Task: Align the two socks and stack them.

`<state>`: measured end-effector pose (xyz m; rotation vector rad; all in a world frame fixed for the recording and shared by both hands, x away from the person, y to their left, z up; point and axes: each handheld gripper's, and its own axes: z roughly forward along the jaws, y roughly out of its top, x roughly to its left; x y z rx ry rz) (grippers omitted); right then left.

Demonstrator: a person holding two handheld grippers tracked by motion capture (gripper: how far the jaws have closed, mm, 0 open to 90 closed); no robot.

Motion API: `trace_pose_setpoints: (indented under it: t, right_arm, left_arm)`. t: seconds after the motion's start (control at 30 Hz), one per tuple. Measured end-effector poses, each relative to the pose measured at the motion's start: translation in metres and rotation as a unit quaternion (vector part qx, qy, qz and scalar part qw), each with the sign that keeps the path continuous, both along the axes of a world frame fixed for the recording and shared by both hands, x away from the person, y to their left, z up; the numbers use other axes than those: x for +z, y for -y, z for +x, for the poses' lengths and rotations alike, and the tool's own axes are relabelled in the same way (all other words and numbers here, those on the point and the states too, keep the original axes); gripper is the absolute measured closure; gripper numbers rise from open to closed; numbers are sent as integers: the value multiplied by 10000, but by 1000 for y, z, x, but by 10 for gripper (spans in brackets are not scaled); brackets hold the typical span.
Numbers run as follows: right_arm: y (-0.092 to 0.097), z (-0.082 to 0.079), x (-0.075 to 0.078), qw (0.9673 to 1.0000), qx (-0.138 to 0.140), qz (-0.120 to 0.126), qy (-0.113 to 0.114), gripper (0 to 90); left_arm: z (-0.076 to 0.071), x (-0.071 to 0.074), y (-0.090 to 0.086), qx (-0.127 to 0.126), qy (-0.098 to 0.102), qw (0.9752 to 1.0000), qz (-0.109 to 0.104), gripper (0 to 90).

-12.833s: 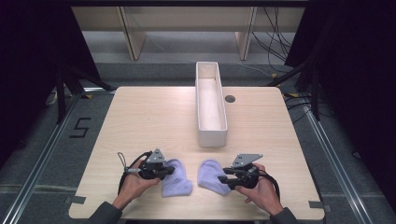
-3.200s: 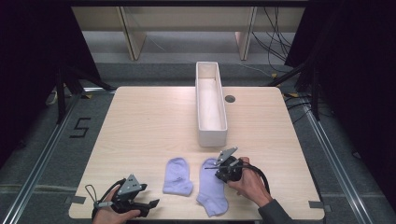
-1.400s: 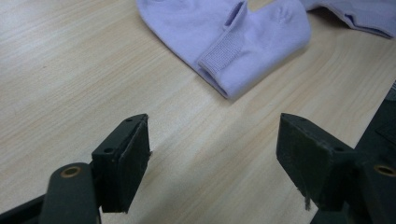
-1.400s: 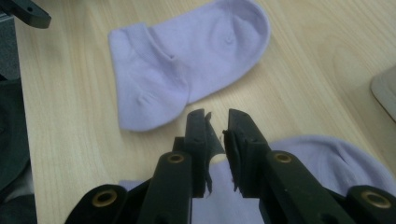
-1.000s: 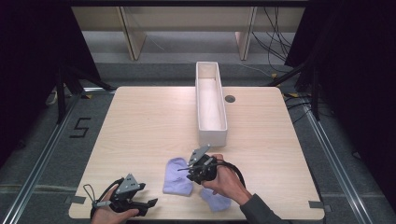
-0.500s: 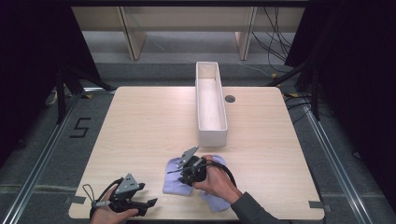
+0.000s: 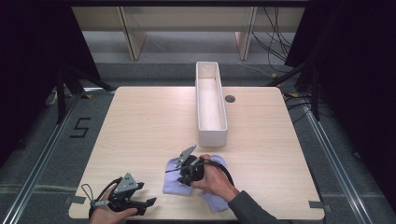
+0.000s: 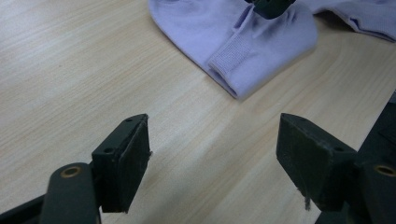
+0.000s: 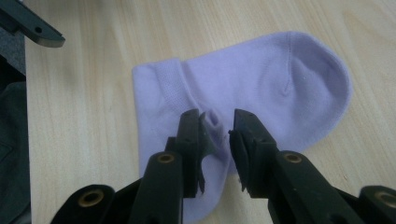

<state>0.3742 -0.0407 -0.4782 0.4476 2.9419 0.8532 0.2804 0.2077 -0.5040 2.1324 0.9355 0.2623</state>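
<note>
Two lilac socks lie near the table's front edge. My right gripper (image 7: 181,177) rests tip-down on the left sock (image 7: 173,187). In the right gripper view its jaws (image 9: 215,123) stand a little apart over that sock (image 9: 280,88), with a small raised fold of fabric between them. They have just been opening. The hand covers much of the right sock (image 7: 215,203). My left gripper (image 7: 148,205) sits at the front left edge, open with nothing between its fingers. In the left gripper view its jaws (image 8: 212,154) stand wide over bare wood, short of the sock's cuff (image 8: 229,51).
A long white bin (image 7: 211,135) stands upright on the table (image 7: 140,121), running from the middle toward the back. A dark round grommet (image 7: 229,98) sits to its right. Dark floor and cables surround the table.
My right gripper has shifted left and slightly down onto the left sock, off the right sock. The left gripper has stayed in place.
</note>
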Motion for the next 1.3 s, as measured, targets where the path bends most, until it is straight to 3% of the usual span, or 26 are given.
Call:
trace_pose_setpoints:
  t: [0.03,0.07,0.17,0.2,0.33,0.57,0.8,0.87,0.9,1.3]
  right_arm:
    - [-1,-3,0,9997,-147,-34,-175,725]
    - [-1,1,-1,10000,27,-17,-12,725]
    - [-2,-1,-2,9998,-70,-48,-153,724]
    - [-3,0,-2,10000,3,-35,-83,724]
    - [-3,1,-3,9999,-57,-45,-151,726]
    - [-3,0,-3,9999,72,-54,-128,841]
    - [-3,-3,1,9998,192,-18,-42,864]
    - [-3,-6,2,9998,92,-9,-175,865]
    - [-2,-5,3,9998,173,12,-77,865]
    - [-3,-16,14,9995,320,24,49,867]
  left_arm:
    - [0,0,0,-3,-6,10000,-5,254]
    - [0,0,0,-2,-5,10000,-6,254]
    - [0,0,0,-3,0,10000,-5,254]
    - [0,0,0,-3,1,10000,-1,254]
    - [0,0,0,-5,-4,10000,-1,254]
    - [0,0,-1,-22,-8,10000,39,254]
    - [0,0,-1,12,1,10000,-10,255]
    - [0,1,-1,12,14,10000,-5,254]
    - [0,1,-1,-17,18,10000,9,254]
    - [1,2,-2,-2,48,10000,32,255]
